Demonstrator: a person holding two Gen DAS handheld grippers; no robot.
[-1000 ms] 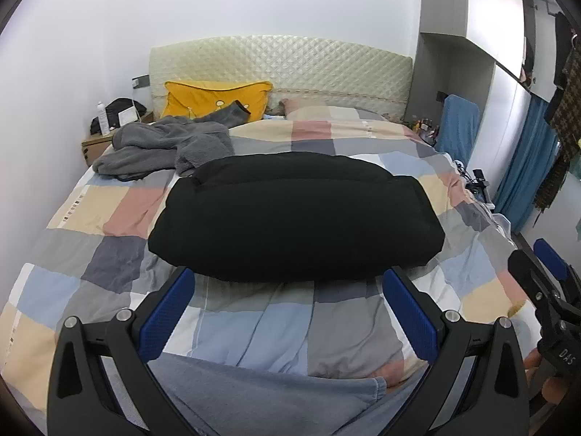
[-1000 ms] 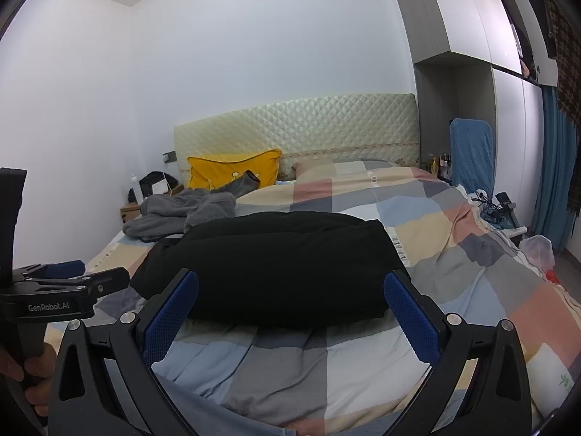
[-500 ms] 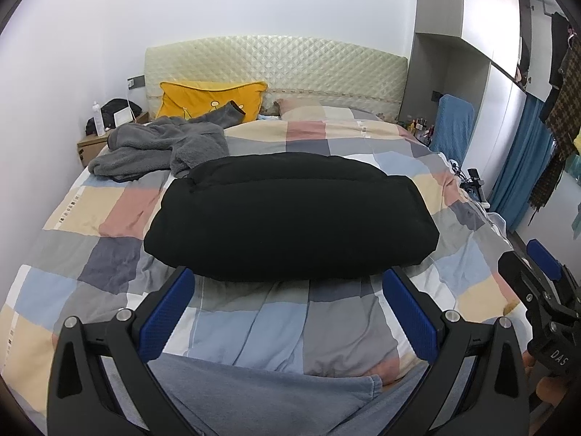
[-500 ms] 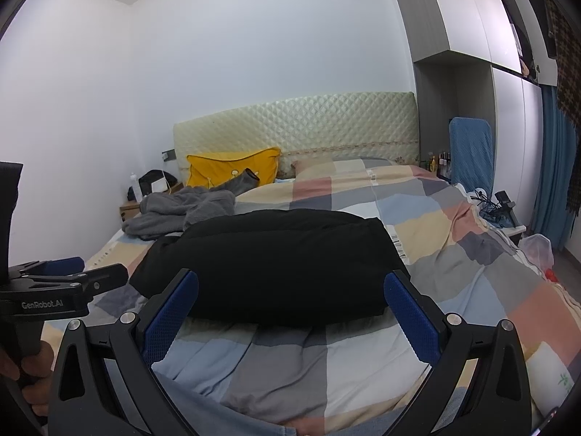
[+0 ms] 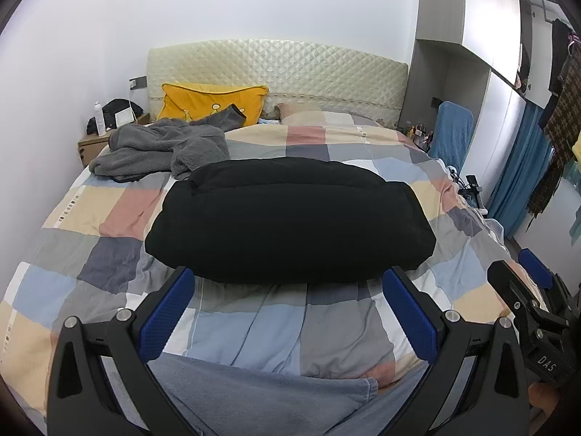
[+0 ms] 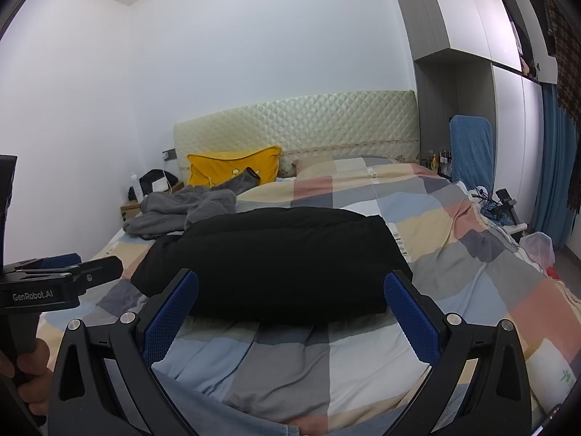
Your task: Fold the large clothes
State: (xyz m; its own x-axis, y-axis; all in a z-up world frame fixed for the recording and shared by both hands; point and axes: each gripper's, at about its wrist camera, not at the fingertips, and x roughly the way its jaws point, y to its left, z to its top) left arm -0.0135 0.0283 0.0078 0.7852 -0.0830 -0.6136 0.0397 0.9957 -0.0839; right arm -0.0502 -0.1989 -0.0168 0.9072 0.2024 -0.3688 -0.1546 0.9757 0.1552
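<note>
A large black garment (image 5: pixel 290 218), folded into a thick flat bundle, lies in the middle of the bed on the patchwork quilt (image 5: pixel 109 210); it also shows in the right wrist view (image 6: pixel 276 261). My left gripper (image 5: pixel 287 309) is open and empty, held back from the bundle's near edge. My right gripper (image 6: pixel 290 309) is open and empty, also short of the near edge. Each gripper shows at the edge of the other's view: the right one (image 5: pixel 533 290), the left one (image 6: pixel 61 276). A crumpled grey fleece garment (image 5: pixel 159 149) lies at the far left of the bed.
A yellow pillow (image 5: pixel 210 103) leans on the quilted headboard (image 5: pixel 276 65). A nightstand (image 5: pixel 94 143) with a bottle stands far left. A blue chair (image 5: pixel 454 127), wardrobe and blue curtain (image 5: pixel 523 167) line the right side. Grey trouser fabric (image 5: pixel 261 399) fills the bottom edge.
Both grippers have drawn back slightly and risen; the black bundle sits a little farther away. Nothing was gripped or released.
</note>
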